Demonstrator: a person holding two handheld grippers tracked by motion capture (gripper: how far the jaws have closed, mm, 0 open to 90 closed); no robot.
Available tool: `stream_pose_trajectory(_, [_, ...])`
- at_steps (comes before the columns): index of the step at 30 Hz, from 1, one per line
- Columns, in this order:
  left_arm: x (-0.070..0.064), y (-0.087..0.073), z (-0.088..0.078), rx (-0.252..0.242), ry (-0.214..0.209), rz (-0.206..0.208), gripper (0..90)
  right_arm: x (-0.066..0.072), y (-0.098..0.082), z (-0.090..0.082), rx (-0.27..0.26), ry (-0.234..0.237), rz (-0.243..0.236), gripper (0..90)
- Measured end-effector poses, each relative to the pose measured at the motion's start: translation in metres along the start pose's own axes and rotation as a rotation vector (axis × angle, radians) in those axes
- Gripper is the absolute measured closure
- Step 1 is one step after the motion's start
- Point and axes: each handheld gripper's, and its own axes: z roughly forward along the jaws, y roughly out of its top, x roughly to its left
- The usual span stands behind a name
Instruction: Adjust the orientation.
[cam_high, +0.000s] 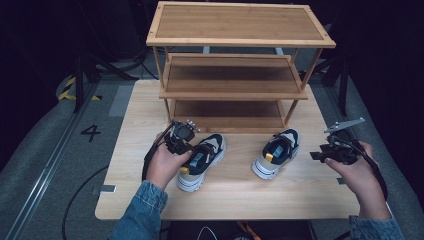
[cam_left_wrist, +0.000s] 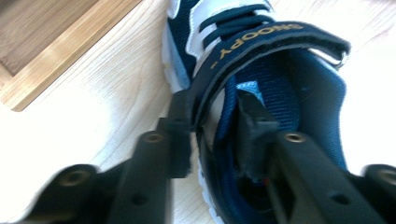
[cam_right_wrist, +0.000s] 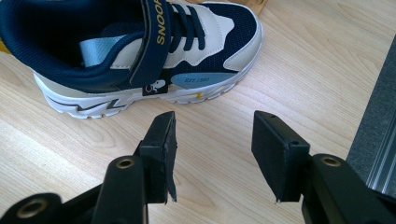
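Two navy and white sneakers stand on the wooden table (cam_high: 235, 200). The left shoe (cam_high: 205, 159) points away from me. My left gripper (cam_high: 192, 153) straddles its near side wall: one jaw is outside against the lettered strap (cam_left_wrist: 261, 44), the other inside the shoe (cam_left_wrist: 224, 28). The gripper (cam_left_wrist: 215, 128) is shut on that wall, and the shoe rests on the table. The right shoe (cam_high: 278, 152) lies further right, seen close in the right gripper view (cam_right_wrist: 140, 46). My right gripper (cam_high: 316, 155) hovers beside it, open (cam_right_wrist: 215, 135), with only bare table between its pads.
A three-tier bamboo shoe rack (cam_high: 235, 95) stands at the back of the table, its bottom shelf just behind the shoes; its corner (cam_left_wrist: 46, 37) shows in the left gripper view. The table's right edge and grey floor (cam_right_wrist: 378, 130) lie close to the right gripper.
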Motion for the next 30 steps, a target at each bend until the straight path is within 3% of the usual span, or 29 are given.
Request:
stream_pose_trajectory(2, [0.001, -0.004, -0.011, -0.041, -0.016, 0.002, 56.0, 0.000, 0.001, -0.001, -0.002, -0.001, -0.001, 50.5])
stream_pose_trajectory(4, [0.001, -0.007, -0.016, -0.057, -0.012, -0.002, 53.9, -0.001, 0.002, -0.003, -0.008, 0.000, 0.003, 50.4])
stream_pose_trajectory(5, [0.004, -0.016, -0.027, -0.069, -0.005, -0.020, 53.3, -0.002, 0.003, -0.004, -0.014, -0.002, 0.001, 50.3])
stream_pose_trajectory(7, [0.006, -0.021, -0.031, -0.060, -0.009, -0.037, 53.3, -0.002, 0.004, -0.005, -0.016, -0.002, 0.003, 50.3])
stream_pose_trajectory(9, [0.010, -0.031, -0.036, -0.012, 0.024, -0.042, 54.8, -0.003, 0.007, -0.006, -0.023, -0.001, -0.003, 50.2])
stream_pose_trajectory(10, [0.013, -0.041, -0.035, 0.042, 0.041, -0.073, 59.4, -0.003, 0.011, -0.004, -0.030, 0.000, -0.012, 50.2])
stream_pose_trajectory(11, [0.013, -0.041, -0.035, 0.042, 0.041, -0.073, 61.8, -0.003, 0.011, -0.004, -0.030, 0.000, -0.012, 50.2])
stream_pose_trajectory(13, [0.015, -0.048, -0.029, 0.096, 0.038, -0.085, 63.5, -0.001, 0.016, -0.003, -0.032, 0.003, -0.020, 49.9])
stream_pose_trajectory(17, [0.010, -0.054, -0.015, 0.163, -0.020, -0.062, 68.5, 0.002, 0.023, -0.005, -0.043, 0.011, -0.049, 48.8])
stream_pose_trajectory(19, [0.006, -0.054, -0.010, 0.165, -0.046, -0.042, 69.5, 0.002, 0.025, -0.008, -0.060, 0.006, -0.050, 48.9])
stream_pose_trajectory(22, [0.002, -0.053, -0.008, 0.179, -0.033, -0.044, 73.2, 0.003, 0.026, -0.010, -0.060, 0.009, -0.052, 48.9])
stream_pose_trajectory(23, [0.001, -0.053, -0.006, 0.173, -0.084, -0.036, 72.8, 0.003, 0.026, -0.009, -0.060, 0.009, -0.053, 48.9])
stream_pose_trajectory(24, [0.001, -0.053, -0.006, 0.173, -0.084, -0.036, 70.9, 0.003, 0.026, -0.009, -0.060, 0.009, -0.053, 48.9])
stream_pose_trajectory(25, [0.000, -0.051, -0.003, 0.155, -0.114, -0.016, 70.9, 0.004, 0.026, -0.007, -0.055, 0.009, -0.054, 48.8])
stream_pose_trajectory(30, [-0.015, -0.041, 0.005, 0.163, -0.178, 0.047, 68.6, 0.004, 0.025, -0.007, -0.053, 0.012, -0.056, 48.7])
